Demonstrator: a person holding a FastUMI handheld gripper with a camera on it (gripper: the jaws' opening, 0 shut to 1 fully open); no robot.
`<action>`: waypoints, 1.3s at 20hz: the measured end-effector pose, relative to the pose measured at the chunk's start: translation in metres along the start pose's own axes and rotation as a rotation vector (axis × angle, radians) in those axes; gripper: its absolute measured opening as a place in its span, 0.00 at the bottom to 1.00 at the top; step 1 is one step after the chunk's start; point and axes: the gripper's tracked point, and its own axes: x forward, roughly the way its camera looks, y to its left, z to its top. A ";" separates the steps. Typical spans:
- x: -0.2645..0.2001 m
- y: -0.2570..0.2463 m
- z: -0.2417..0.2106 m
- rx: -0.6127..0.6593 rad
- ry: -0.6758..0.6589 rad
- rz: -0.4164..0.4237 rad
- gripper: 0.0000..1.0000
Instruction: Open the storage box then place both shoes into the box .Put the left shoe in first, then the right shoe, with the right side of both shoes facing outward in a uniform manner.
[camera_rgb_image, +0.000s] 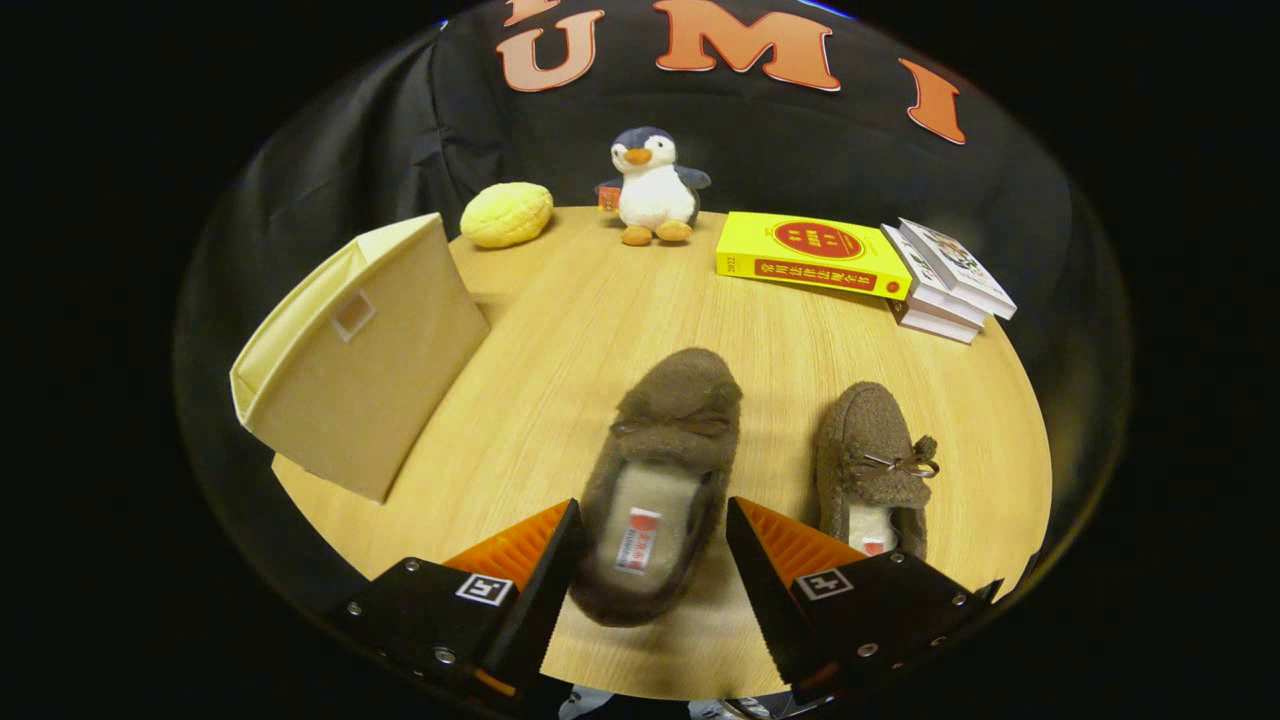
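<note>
- The tongs (650, 520) stand open, one finger on each side of the left shoe (660, 480), not pressing on it — the heel half of the shoe lies between them.
- The left shoe is a brown fleecy moccasin lying on the wooden bench (560, 330), toe pointing away from the tongs, its pale lining and a small label showing in the opening.
- The right shoe (872, 465) lies just beside it, apart from it, toe also pointing away, a small bow on its upper.
- The storage box (365, 375) — a cream fabric cube — stands further along the bench beyond the left finger, well apart from the shoes; it looks tipped, and I cannot tell whether its opening is free.
- Judged by its look, the shoe is light and soft: the fleecy sides will give under pressure and may fold, yet the pile should not slip much.
- The best hold is probably across the sides at the heel or mid-foot, where sole and collar give some stiffness; gripping the upper alone may let it sag.
- Beyond the shoes sit a plush penguin (652, 185), a yellow bun-shaped toy (506, 214) and some books (860, 265).
</note>
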 end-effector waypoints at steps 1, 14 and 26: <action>0.009 -0.008 -0.002 -0.003 0.007 -0.029 0.84; 0.070 -0.031 0.011 0.237 0.052 -0.043 0.21; -0.018 0.046 0.066 0.308 0.049 0.103 0.05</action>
